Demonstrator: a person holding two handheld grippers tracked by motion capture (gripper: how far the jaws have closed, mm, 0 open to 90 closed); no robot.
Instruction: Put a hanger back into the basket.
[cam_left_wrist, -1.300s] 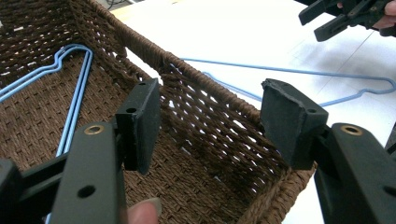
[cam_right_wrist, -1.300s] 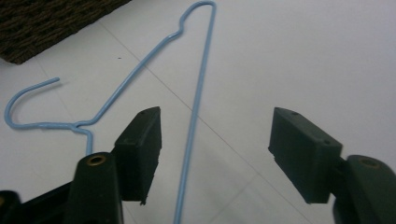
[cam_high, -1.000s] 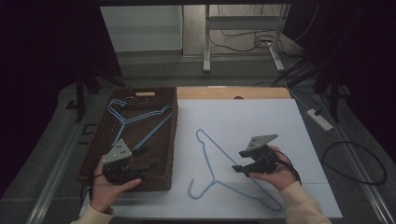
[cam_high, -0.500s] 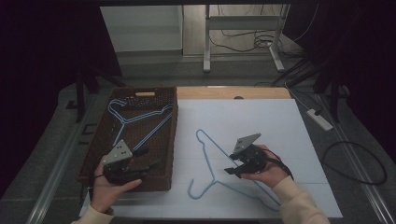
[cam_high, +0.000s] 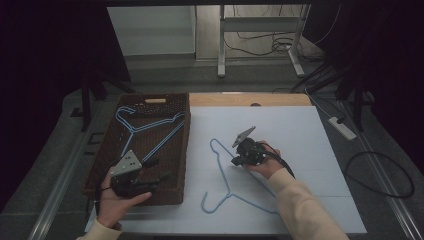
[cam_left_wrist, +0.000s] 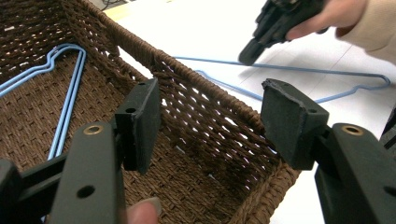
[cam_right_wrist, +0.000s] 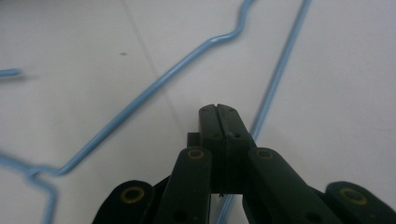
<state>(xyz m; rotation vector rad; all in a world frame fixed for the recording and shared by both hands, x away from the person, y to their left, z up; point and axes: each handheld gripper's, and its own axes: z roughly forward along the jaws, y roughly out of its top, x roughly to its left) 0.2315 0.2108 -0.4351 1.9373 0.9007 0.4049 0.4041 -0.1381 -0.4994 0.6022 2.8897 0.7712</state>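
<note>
Right gripper view: the right gripper (cam_right_wrist: 218, 108) has just been closing and is clenched, the blue hanger (cam_right_wrist: 154, 84) wire running under its tips on the white tabletop (cam_high: 300, 135). Left gripper (cam_left_wrist: 210, 121) gapes, released, over the basket (cam_high: 182, 150) near the tabletop's left edge.

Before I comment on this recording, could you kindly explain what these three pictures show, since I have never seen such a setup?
A person sits at a white table holding a handheld two-jaw gripper in each hand. The high view looks down from above; each other picture comes from a camera riding on one gripper. The left gripper hovers open over a brown wicker basket containing blue wire hangers. The right gripper has just closed on the wire of another blue hanger lying on the table; its jaws look shut on that wire.
</note>
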